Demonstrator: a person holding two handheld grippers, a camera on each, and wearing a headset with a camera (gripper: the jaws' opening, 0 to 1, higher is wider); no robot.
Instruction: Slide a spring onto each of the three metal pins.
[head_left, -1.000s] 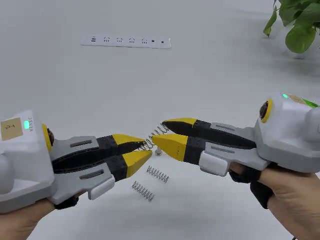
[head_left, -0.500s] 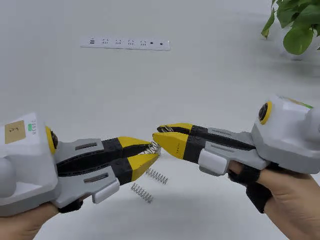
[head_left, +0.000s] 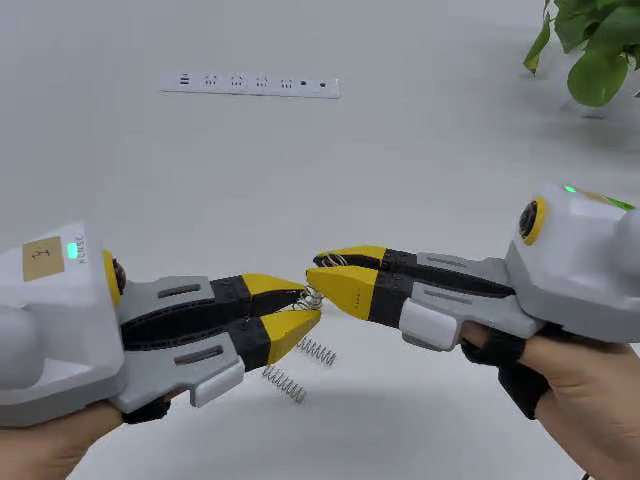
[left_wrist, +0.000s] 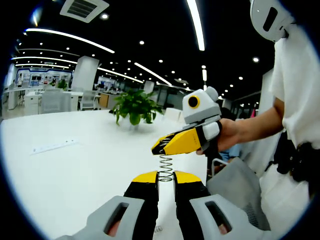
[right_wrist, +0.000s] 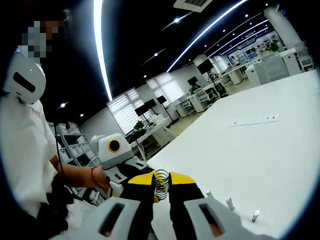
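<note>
One short spring is held in the air between both grippers. My left gripper comes in from the lower left and is shut on the spring's lower end. From the right, my right gripper is shut on the other end, and the spring appears end-on between its yellow tips. The two grippers' tips nearly touch. Two loose springs lie on the white table just below the tips. Three small metal pins stand on the table under the right gripper.
A white power strip lies at the far side of the table. A green potted plant stands at the far right corner. A person's hands hold both grippers low over the near part of the table.
The two grippers have closed toward each other, and the spring between them now spans a shorter gap. The pin seen under the tips a second ago is now covered by them.
</note>
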